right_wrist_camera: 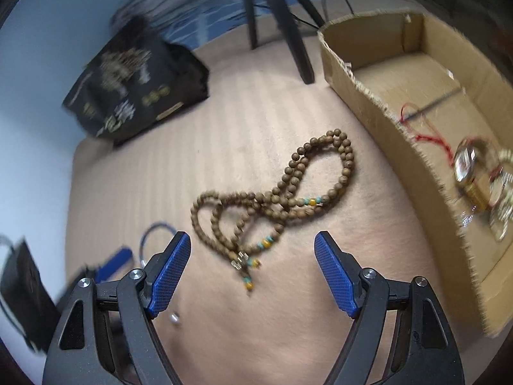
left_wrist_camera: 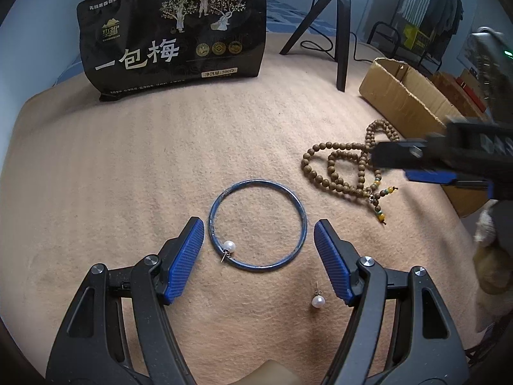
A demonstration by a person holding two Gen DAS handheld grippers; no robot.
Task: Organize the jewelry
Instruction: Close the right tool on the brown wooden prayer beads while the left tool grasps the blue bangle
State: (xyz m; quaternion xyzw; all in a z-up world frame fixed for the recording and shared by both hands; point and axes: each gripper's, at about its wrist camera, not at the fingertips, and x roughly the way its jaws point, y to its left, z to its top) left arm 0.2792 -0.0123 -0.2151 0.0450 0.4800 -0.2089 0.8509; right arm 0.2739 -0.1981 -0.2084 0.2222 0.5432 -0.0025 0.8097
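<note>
Blue bangle (left_wrist_camera: pixel 256 224) between left gripper (left_wrist_camera: pixel 259 243) pads.

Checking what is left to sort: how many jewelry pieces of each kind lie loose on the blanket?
Pearl earrings: 2
Blue bangle: 1
Wooden bead strand: 1
Total: 4

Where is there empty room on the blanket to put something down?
Bare blanket lies between the black bag and the blue bangle, to the left. It is crowded on the right: wooden beads, cardboard box and tripod. Two pearl earrings lie by the bangle.
</note>
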